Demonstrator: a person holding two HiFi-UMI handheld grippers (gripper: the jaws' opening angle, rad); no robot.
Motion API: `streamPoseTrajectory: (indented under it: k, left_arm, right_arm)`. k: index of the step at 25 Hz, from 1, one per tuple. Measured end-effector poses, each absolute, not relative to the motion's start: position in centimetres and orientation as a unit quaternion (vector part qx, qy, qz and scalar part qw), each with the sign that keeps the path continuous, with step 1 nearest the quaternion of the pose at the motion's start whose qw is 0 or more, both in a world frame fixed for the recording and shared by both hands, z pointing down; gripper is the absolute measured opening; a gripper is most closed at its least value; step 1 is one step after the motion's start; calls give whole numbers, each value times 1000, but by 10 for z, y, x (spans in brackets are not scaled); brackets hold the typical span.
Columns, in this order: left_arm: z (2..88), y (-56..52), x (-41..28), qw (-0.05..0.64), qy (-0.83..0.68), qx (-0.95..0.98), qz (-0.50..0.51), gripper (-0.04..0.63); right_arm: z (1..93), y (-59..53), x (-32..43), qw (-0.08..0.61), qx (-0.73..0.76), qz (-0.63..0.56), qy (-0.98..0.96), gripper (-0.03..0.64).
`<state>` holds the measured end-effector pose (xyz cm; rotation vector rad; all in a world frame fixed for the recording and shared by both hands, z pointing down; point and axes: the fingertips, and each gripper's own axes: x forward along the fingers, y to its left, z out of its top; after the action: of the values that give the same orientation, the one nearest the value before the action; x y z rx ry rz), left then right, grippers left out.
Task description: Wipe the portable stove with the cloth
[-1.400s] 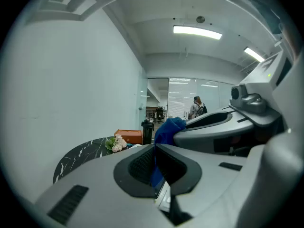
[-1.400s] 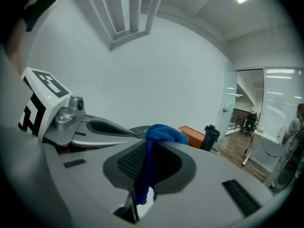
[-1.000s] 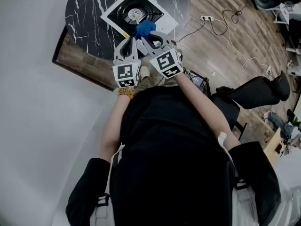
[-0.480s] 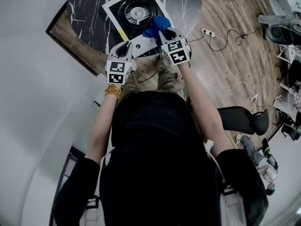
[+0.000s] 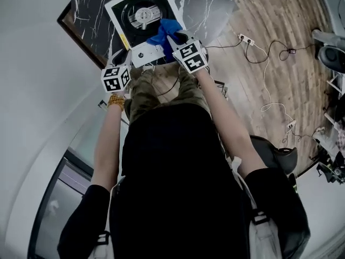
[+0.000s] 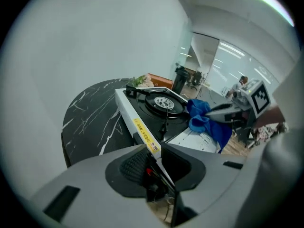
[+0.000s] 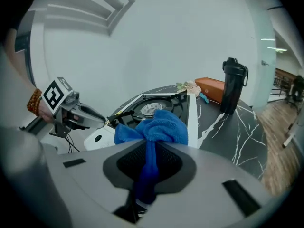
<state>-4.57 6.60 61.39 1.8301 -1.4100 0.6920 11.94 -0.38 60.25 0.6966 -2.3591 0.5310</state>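
Both arms are extended forward and downward. The blue cloth (image 7: 159, 123) is clenched in the right tool (image 7: 151, 144) at the portable stove's (image 5: 141, 15) near-right edge. The left tool (image 6: 159, 151), jaws just opening, is released astride the near-left edge.

Open-plan office or demo room, not a home kitchen.
Right of the right gripper (image 5: 173, 36), a wood-plank floor (image 5: 269, 15) carries a power strip (image 5: 245, 38) and loose cables (image 5: 265, 80), with a black office chair (image 5: 275, 155) further back. Beyond the left gripper (image 6: 159, 148), glass partitions (image 6: 202, 61) and ceiling light strips (image 6: 232, 49) recede. Ahead of both grippers, a portable stove (image 5: 140, 15) sits on a round black marble table (image 5: 205, 4).
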Motion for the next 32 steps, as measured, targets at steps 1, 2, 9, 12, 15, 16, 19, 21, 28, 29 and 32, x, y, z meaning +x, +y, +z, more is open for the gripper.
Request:
streamPoseTrajectory:
  k: [1, 2, 9, 12, 15, 16, 19, 21, 28, 29, 32]
  left_arm:
    - [614, 64, -47, 371, -552, 702, 255, 83]
    - [614, 62, -49, 382, -556, 697, 245, 89]
    - [616, 64, -49, 382, -498, 730, 270, 95]
    - [615, 61, -47, 396, -459, 748, 269, 83]
    - [615, 57, -46, 419, -430, 755, 263, 77]
    - [615, 54, -47, 424, -427, 755, 259, 77]
    - [613, 50, -53, 427, -422, 760, 251, 77]
    - [612, 49, -53, 434, -419, 761, 239, 77]
    - [602, 36, -57, 440, -423, 759, 225, 92]
    - [595, 30, -59, 429, -429, 762, 227, 95]
    - [575, 19, -54, 383, -438, 773, 253, 101]
  right_arm:
    - [602, -3, 118, 312, 259, 198, -892, 35]
    - [602, -2, 116, 316, 256, 195, -892, 35]
    - [605, 15, 82, 383, 195, 179, -885, 34]
    - [603, 24, 57, 406, 170, 166, -883, 32]
    - [603, 36, 35, 420, 156, 155, -880, 32]
    - [603, 39, 27, 423, 155, 152, -880, 32]
    - [603, 50, 6, 439, 154, 146, -873, 32]
    - [602, 53, -1, 452, 157, 143, -866, 32]
    - [600, 55, -2, 417, 115, 204, -878, 34]
    - [592, 53, 2, 392, 96, 230, -886, 34]
    - [549, 26, 24, 305, 78, 253, -915, 34]
